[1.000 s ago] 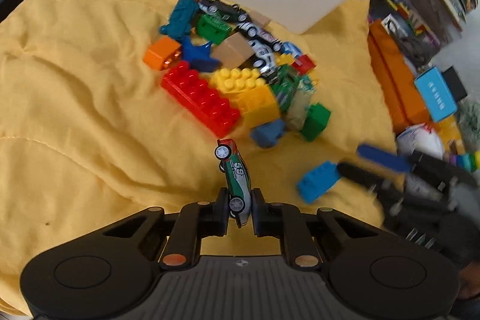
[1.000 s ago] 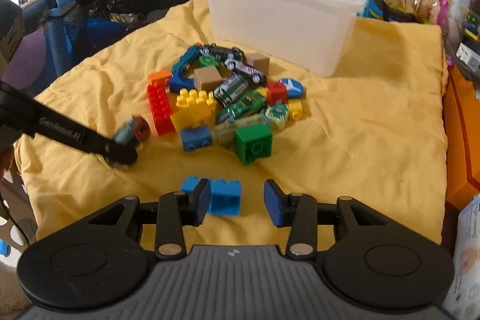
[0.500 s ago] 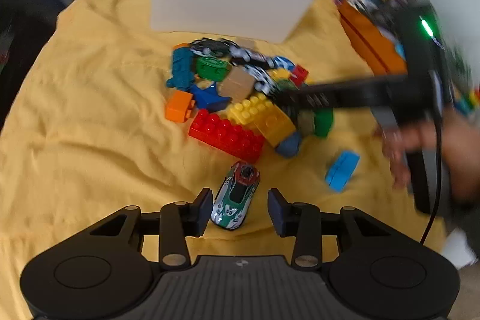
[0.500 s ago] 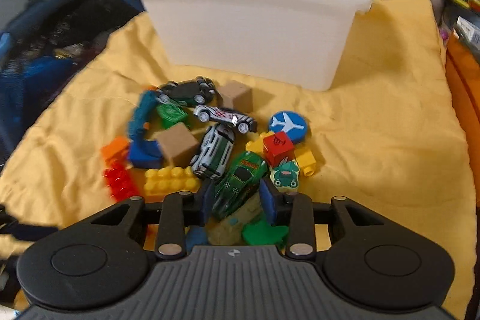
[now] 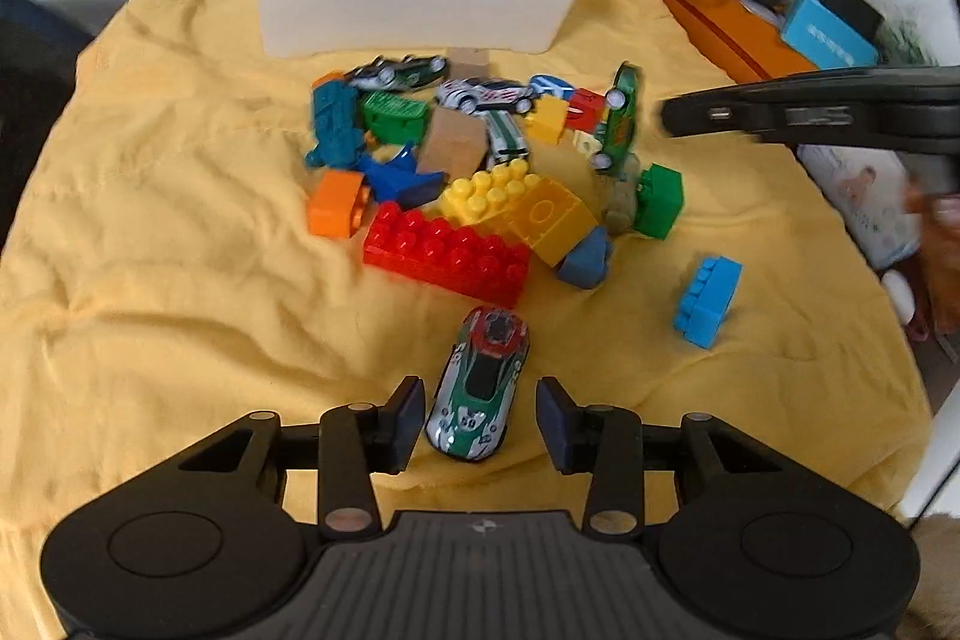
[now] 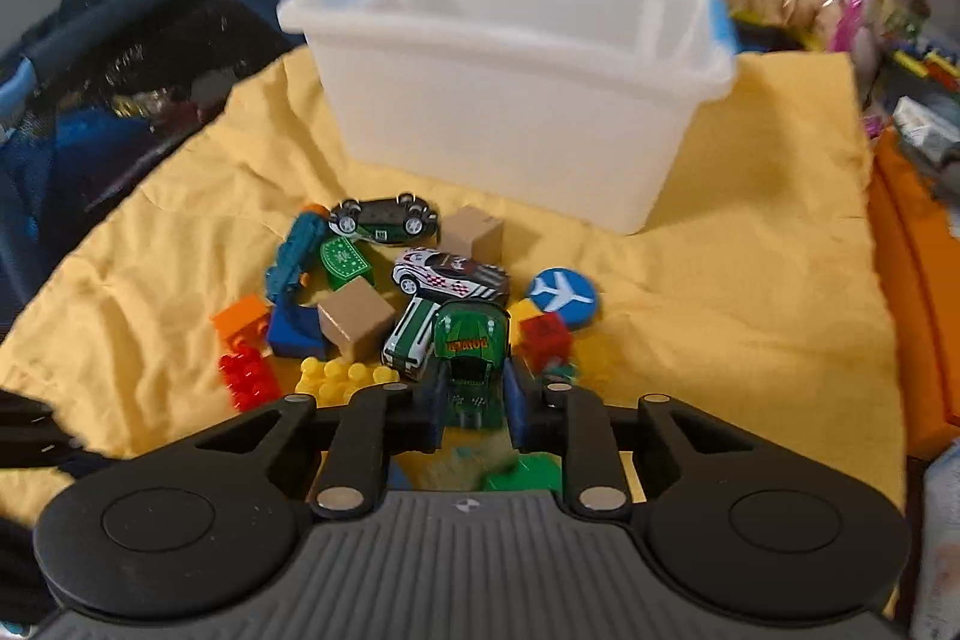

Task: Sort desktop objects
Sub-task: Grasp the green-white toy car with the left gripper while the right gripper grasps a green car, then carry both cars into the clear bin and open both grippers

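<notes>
Risk first: my right gripper (image 6: 471, 409) is clamped on the green car (image 6: 471, 358), lifted nose-up just in front of the bin (image 6: 510, 100); in the left view the car (image 5: 618, 118) hangs above the pile, on the side nearer the bin. Grip looks to be on the car's rear end only, so I judge it could pivot or slip out on the way over and land back in the pile, or clip the bin's near rim if I come in low. Left gripper (image 5: 478, 424) is apart, fingers straddling the red-nosed car (image 5: 480, 382), which lies flat on the yellow cloth (image 5: 180, 250), on the far side of the pile from the bin, just short of the red brick (image 5: 447, 259). If I swing left now I could nudge that car toward the brick. Versus a second ago: left had the red-nosed car pinched upright, now it's set down and released; right was open over the blue brick (image 5: 708, 301), now it's past it and holding the green car.
</notes>
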